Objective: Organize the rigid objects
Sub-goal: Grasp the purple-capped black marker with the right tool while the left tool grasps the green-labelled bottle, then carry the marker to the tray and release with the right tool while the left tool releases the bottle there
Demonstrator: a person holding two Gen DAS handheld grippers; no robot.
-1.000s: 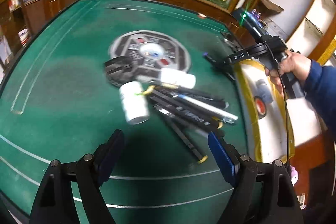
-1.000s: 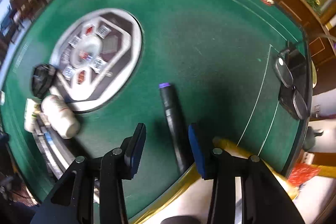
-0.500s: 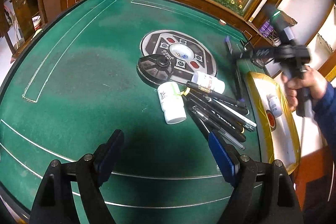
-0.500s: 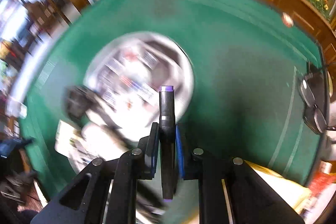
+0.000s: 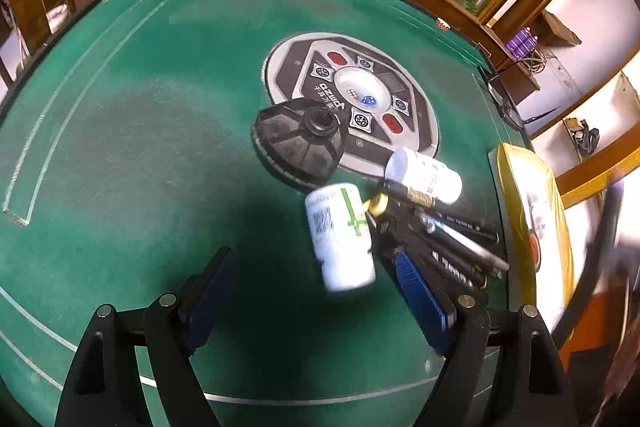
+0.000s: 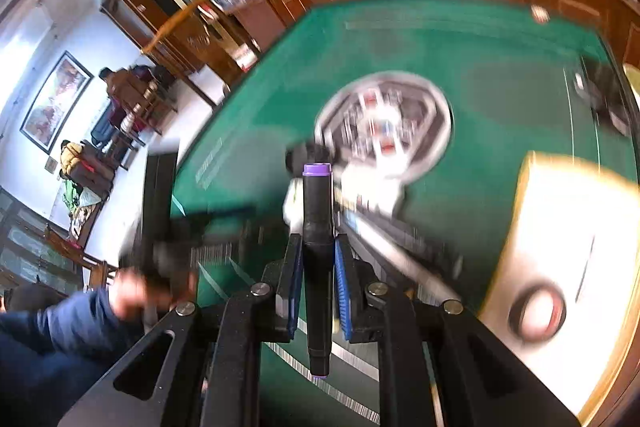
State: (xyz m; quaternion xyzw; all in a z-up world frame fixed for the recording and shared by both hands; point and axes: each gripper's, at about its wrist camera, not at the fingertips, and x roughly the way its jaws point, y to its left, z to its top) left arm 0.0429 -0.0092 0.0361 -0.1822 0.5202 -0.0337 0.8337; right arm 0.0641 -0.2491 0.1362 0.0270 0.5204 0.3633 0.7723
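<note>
Right gripper (image 6: 316, 281): blue ribbed fingers (image 6: 343, 287) clamped on a black marker (image 6: 317, 227), a smooth round barrel with a purple cap at each end. A second ago the marker lay flat on the felt between parted fingers near the table's right edge; the fingers have since closed on it and it is now off the table, pointing out over the pen pile.

Left gripper (image 5: 316, 301): fingers wide apart, nothing between them, above green felt near the front edge. It sits closer to the pile than a second ago.

Table (image 5: 140, 131): green felt with white lines and a wooden rim. At centre, a round grey-and-black panel (image 5: 352, 99) with red buttons and a clear dome; its lettering is not legible.

Black ribbed plastic disc (image 5: 298, 143) overlaps the panel's front edge. Two white cylindrical bottles lie on their sides beside it: bottle with green cross (image 5: 340, 235) and bottle with plain label (image 5: 424, 175); print too small to read. Pile of black pens (image 5: 436, 243) touches both. Yellow-rimmed tray (image 5: 532, 227) at the right edge.
</note>
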